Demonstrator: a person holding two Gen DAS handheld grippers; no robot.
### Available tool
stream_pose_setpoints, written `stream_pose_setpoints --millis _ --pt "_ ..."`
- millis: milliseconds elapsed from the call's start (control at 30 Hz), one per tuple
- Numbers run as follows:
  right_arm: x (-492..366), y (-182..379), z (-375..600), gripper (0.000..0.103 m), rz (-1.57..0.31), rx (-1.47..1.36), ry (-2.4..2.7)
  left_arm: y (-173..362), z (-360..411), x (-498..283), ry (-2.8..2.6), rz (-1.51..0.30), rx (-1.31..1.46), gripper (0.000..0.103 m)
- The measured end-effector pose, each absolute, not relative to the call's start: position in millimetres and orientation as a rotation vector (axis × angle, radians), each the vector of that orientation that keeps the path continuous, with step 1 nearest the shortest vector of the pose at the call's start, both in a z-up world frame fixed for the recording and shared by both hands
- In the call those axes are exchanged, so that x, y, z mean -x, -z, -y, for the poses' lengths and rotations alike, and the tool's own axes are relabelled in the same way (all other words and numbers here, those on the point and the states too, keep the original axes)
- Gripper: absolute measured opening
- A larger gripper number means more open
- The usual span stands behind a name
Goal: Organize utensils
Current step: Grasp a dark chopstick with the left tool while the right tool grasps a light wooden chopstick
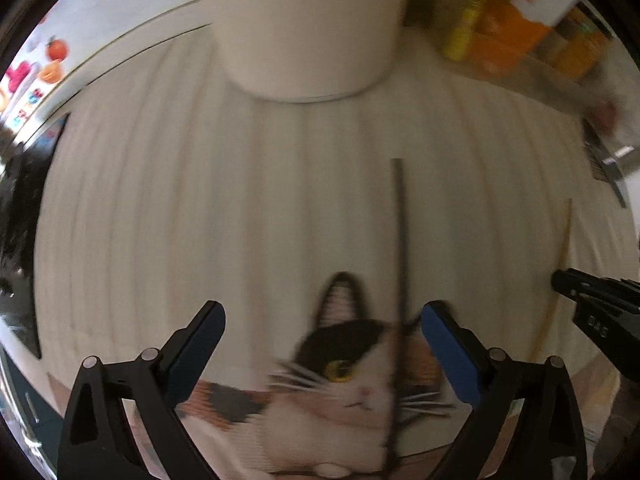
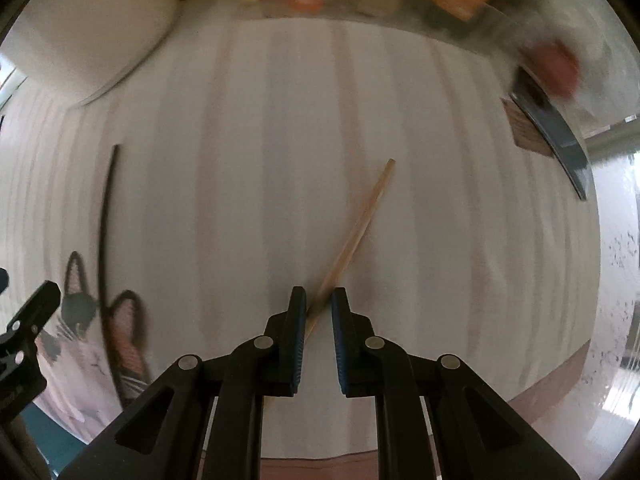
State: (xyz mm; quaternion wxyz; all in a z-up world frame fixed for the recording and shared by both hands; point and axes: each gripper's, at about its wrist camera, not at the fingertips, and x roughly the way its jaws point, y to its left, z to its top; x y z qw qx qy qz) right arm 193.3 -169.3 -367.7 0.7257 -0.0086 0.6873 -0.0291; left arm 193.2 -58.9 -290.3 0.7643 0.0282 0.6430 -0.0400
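Observation:
A dark chopstick (image 1: pixel 400 264) lies on the striped cloth (image 1: pixel 200 220), its near end over a cat picture (image 1: pixel 344 376). My left gripper (image 1: pixel 322 320) is open above that end, the stick near its right finger. A tall white holder (image 1: pixel 304 28) stands at the back. In the right wrist view, a light wooden chopstick (image 2: pixel 356 236) lies slanted on the cloth. My right gripper (image 2: pixel 318 300) has its jaws nearly closed around the stick's near end, with a narrow gap still showing. The dark chopstick (image 2: pixel 105 216) lies at the left.
Orange and yellow bottles and packets (image 1: pixel 504 28) stand along the back right. A dark flat object (image 2: pixel 556 136) and a red thing (image 2: pixel 556 66) lie at the cloth's right edge. The white holder (image 2: pixel 92 28) is at the back left in the right wrist view.

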Motion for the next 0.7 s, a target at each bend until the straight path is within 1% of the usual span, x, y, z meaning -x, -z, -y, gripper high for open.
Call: stream_pose_setpoints --millis 67,100,133,167,267,300,333,367,400,433,467,500,533,600,700 --pt "-191 368 180 0.014 -1.521 0.014 0.089 290 73 -194 0.121 -1.395 -0.073 0.096" --pt "-191 369 187 0.014 -1.522 0.009 0.097 291 78 -195 0.133 -1.398 -0.081 0.088" --pt "-189 369 192 0.014 -1.524 0.001 0.104 293 83 -196 0.144 -1.403 -0.090 0.083" --pt "-188 370 200 0.014 -1.528 -0.007 0.111 295 88 -197 0.152 -1.409 -0.099 0.082" --pt "-189 375 225 0.014 -1.531 -0.035 0.124 302 100 -200 0.165 -1.422 -0.124 0.071" --pt "-187 376 232 0.014 -1.532 -0.047 0.125 305 105 -200 0.163 -1.428 -0.138 0.062" --pt "-195 376 237 0.014 -1.534 -0.057 0.127 308 109 -200 0.162 -1.434 -0.151 0.049" --pt "-200 377 238 0.014 -1.536 -0.071 0.130 312 111 -201 0.160 -1.448 -0.162 0.042" --pt "-199 381 247 0.014 -1.537 -0.079 0.133 312 111 -203 0.165 -1.440 -0.148 0.037" --pt "-199 383 255 0.014 -1.539 -0.088 0.137 312 111 -204 0.165 -1.433 -0.145 0.028" --pt "-200 383 257 0.014 -1.539 -0.097 0.142 313 108 -206 0.175 -1.431 -0.137 0.025" --pt "-202 382 260 0.014 -1.539 -0.110 0.147 313 107 -206 0.174 -1.427 -0.140 0.014" --pt "-200 382 264 0.014 -1.538 -0.117 0.150 313 102 -208 0.175 -1.428 -0.137 0.008" --pt "-200 381 271 0.014 -1.542 -0.123 0.166 313 94 -211 0.169 -1.429 -0.132 0.005" --pt "-208 382 263 0.013 -1.533 -0.106 0.138 314 75 -217 0.140 -1.430 -0.125 0.005"
